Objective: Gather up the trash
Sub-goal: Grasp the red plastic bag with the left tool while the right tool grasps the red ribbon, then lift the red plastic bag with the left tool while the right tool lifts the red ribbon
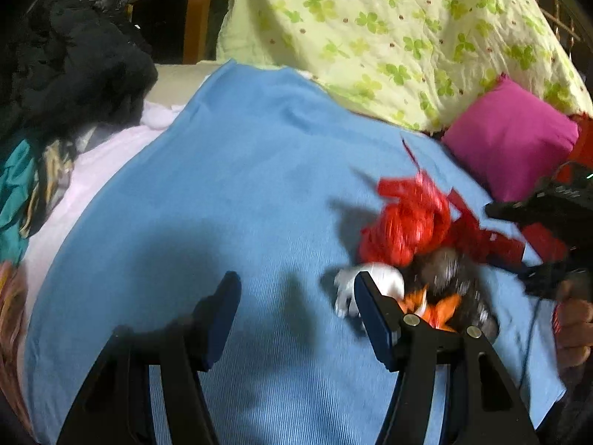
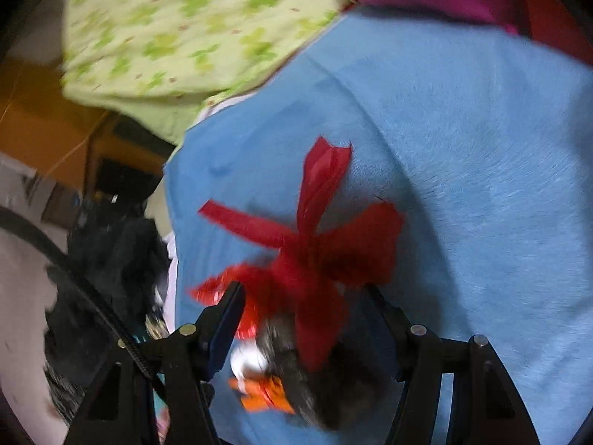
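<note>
Lying on wide blue knit blanket (image 1: 229, 200), near pink square cushion (image 1: 511, 137): red crinkly ribbon-and-wrapper trash heap (image 1: 411, 230), ribbon tails fanning out, no clear long axis. Risking scattering loose bits w/ blurred approach. Hovering half-open, empty: left gripper (image 1: 296, 319); right gripper (image 2: 305, 328) straddling heap, grip unclear.

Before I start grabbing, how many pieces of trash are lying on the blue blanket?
4, clustered together: red plastic bag, white scrap, orange wrapper, dark grey wad. Blurred; more may hide beneath.
</note>
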{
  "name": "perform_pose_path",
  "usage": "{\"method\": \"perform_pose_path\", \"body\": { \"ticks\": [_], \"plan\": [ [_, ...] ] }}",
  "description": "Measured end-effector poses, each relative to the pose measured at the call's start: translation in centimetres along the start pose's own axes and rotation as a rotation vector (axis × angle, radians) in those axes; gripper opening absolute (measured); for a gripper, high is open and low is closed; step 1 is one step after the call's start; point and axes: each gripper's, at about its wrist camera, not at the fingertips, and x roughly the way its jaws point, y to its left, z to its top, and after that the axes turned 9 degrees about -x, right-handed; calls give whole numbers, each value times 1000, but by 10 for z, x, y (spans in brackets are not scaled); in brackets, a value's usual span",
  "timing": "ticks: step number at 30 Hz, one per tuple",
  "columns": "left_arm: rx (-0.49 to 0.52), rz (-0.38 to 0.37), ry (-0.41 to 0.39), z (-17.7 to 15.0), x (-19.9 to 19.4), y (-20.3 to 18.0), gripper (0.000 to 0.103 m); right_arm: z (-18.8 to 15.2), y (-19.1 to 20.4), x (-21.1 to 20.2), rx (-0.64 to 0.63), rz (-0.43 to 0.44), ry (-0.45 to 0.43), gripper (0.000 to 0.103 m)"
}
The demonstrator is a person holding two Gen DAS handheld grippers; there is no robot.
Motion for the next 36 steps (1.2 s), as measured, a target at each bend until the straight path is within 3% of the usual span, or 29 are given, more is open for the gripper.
{"method": "perform_pose_path", "body": {
  "ticks": [7,10,13,21,26,34,36],
  "plan": [
    [31,-73,-23,17,15,-8,67,11,14,33,-50,-143,20,66],
    [55,-127,-15,20,21,-16,68,10,10,39,-100,-147,23,42],
    [79,-167,-1,22,28,-25,69,6,6,32,-153,-178,4,37],
    [183,-232,57,17,41,-61,78,-11,-33,-23,-202,-189,-36,36],
    [220,-219,82,19,51,-79,80,-40,-47,-58,-266,-197,-14,36],
    [185,-180,190,28,85,-83,80,-103,-66,-93,-339,-210,47,36],
    [168,-178,210,29,92,-78,76,-112,-66,-98,-362,-218,49,36]
  ]
}}
